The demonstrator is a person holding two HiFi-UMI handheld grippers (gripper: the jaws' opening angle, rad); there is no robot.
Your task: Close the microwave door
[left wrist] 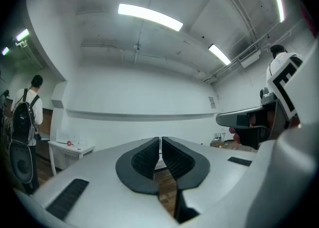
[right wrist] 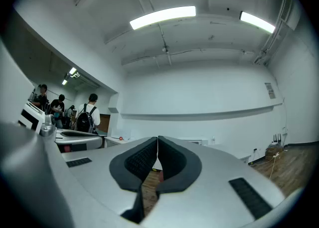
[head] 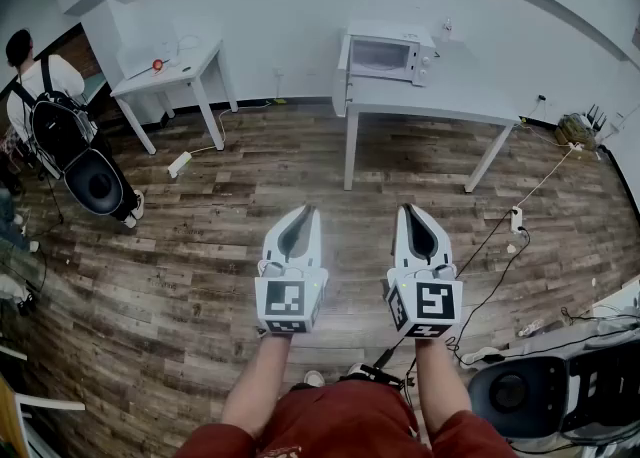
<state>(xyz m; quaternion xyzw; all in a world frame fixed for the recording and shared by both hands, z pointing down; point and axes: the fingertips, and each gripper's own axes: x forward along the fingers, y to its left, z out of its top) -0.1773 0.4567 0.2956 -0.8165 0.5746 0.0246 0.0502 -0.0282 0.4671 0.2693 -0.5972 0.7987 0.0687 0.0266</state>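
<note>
The white microwave stands on a white table across the room, far ahead of both grippers. Its door hangs swung open at its left side. In the head view my left gripper and right gripper are held side by side over the wooden floor, pointing toward the table. In the left gripper view the left gripper has its dark pads together at the tips with nothing between them. The right gripper looks the same in its own view, shut and empty.
A second white table with a small red object stands at the back left. A person with a backpack stands at the left edge. Power strips and cables lie on the floor; a black round device sits at the lower right.
</note>
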